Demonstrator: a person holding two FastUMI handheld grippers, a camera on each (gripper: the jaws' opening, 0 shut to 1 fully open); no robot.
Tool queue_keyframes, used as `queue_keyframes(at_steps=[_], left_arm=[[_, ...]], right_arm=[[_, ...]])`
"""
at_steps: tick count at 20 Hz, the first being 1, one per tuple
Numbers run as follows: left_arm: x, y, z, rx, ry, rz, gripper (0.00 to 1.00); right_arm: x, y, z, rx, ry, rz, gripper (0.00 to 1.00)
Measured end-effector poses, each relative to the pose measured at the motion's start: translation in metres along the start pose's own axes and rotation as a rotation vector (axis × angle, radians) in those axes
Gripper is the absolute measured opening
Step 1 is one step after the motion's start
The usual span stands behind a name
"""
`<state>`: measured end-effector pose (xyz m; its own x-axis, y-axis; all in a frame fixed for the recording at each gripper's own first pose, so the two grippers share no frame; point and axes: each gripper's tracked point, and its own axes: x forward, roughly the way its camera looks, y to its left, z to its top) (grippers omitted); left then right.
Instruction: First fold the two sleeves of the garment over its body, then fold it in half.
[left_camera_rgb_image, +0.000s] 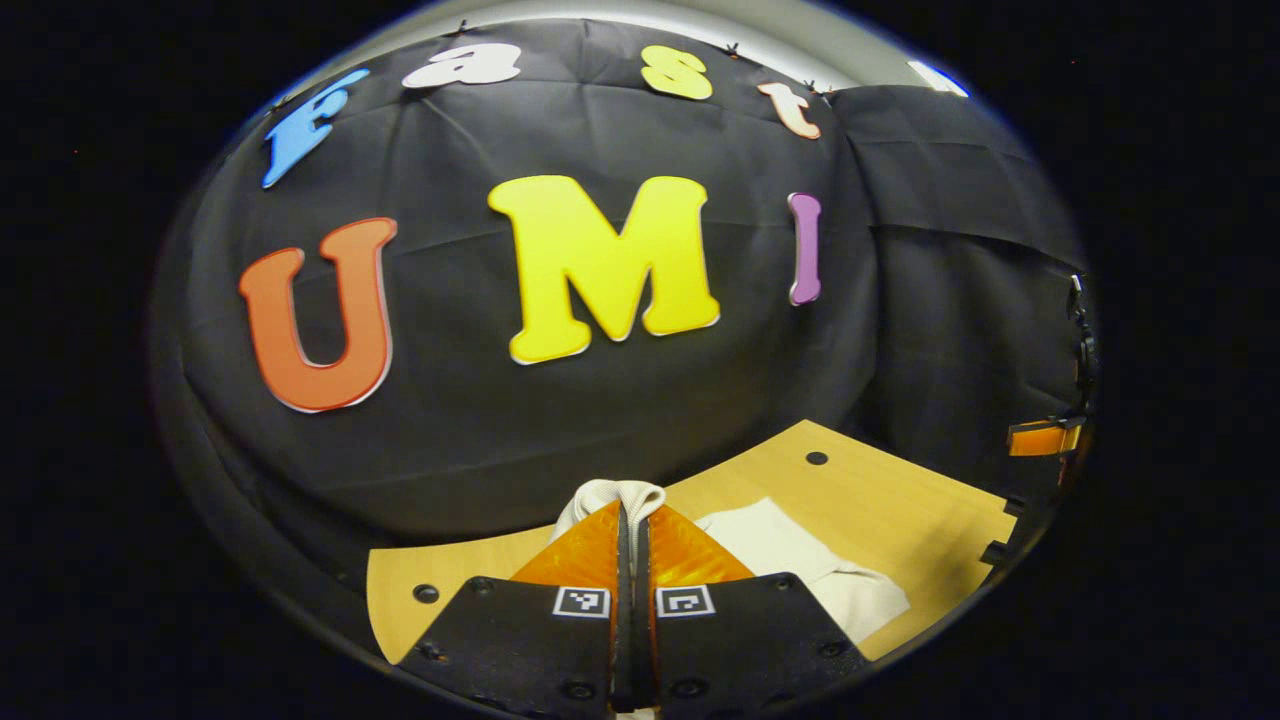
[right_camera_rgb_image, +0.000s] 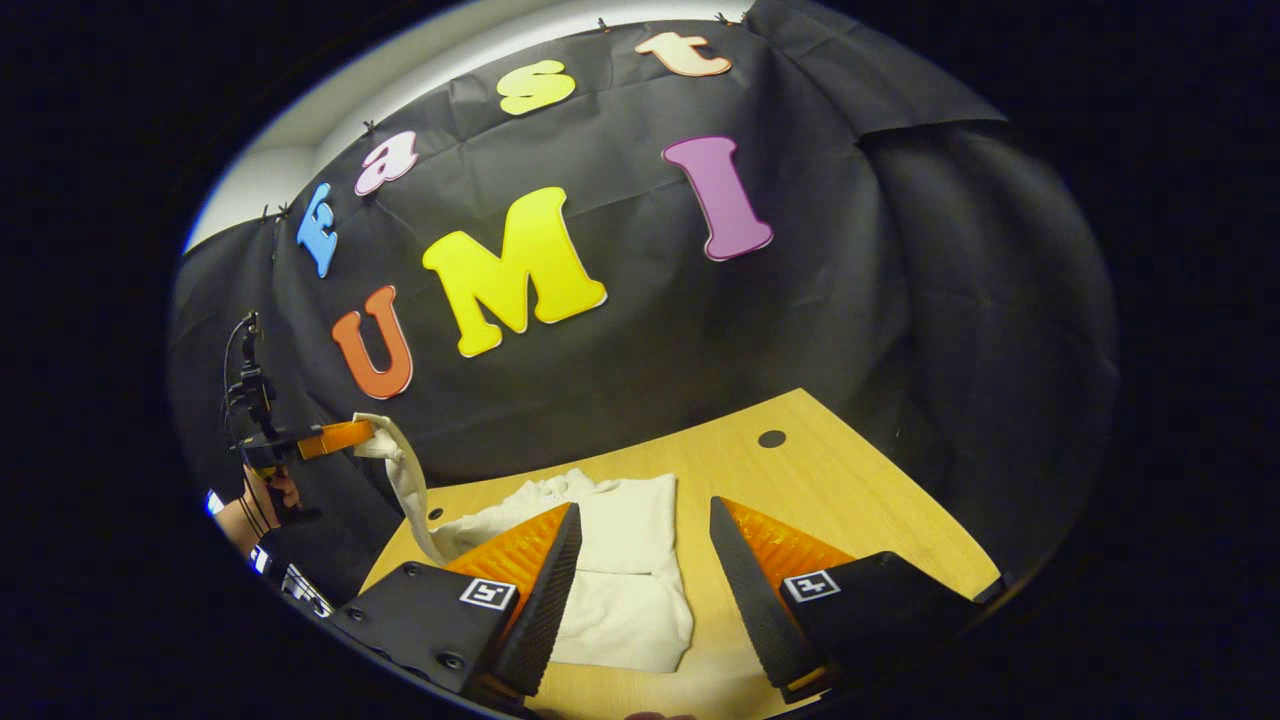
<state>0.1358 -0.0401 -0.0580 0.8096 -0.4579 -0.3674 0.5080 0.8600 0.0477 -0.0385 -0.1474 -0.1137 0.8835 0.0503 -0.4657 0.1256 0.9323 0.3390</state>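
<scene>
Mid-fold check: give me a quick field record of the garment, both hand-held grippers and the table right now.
garment: white garment lying on the table, one part lifted off it
lifted part: strip of fabric hanging from the left hand-held gripper down to the rest
left hand-held gripper: shut on the garment, raised above the table
right hand-held gripper: open, above the garment, holding nothing
table: light wooden top
half fold: not yet done

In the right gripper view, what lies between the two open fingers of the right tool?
In the right gripper view, the right tool is open; between its fingers lie the cream fabric garment and bare light wooden table.
</scene>
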Motion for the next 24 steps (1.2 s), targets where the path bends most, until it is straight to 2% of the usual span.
queue_keyframes(at_steps=[5, 8, 14, 20, 21, 22, 24], left_arm=[[0.076, -0.082, -0.011, 0.009, 0.052, -0.180, 0.03], [0.120, -0.113, -0.039, 0.010, 0.110, -0.232, 0.03], [0.199, -0.138, -0.116, 0.002, 0.257, -0.228, 0.03], [0.246, -0.170, -0.163, -0.031, 0.318, -0.238, 0.03], [0.252, -0.172, -0.168, -0.032, 0.317, -0.229, 0.03], [0.255, -0.173, -0.170, -0.037, 0.314, -0.217, 0.03], [0.260, -0.178, -0.174, -0.058, 0.306, -0.217, 0.05]], right_arm=[[-0.030, -0.044, 0.006, -0.012, -0.028, -0.112, 0.81], [-0.049, -0.065, 0.006, -0.023, -0.028, -0.176, 0.81], [-0.080, -0.092, -0.004, -0.050, 0.019, -0.272, 0.81], [-0.089, -0.092, -0.013, -0.089, 0.072, -0.316, 0.81], [-0.088, -0.089, -0.014, -0.097, 0.080, -0.316, 0.75], [-0.088, -0.088, -0.014, -0.105, 0.085, -0.316, 0.81], [-0.087, -0.085, -0.013, -0.119, 0.095, -0.314, 0.82]])
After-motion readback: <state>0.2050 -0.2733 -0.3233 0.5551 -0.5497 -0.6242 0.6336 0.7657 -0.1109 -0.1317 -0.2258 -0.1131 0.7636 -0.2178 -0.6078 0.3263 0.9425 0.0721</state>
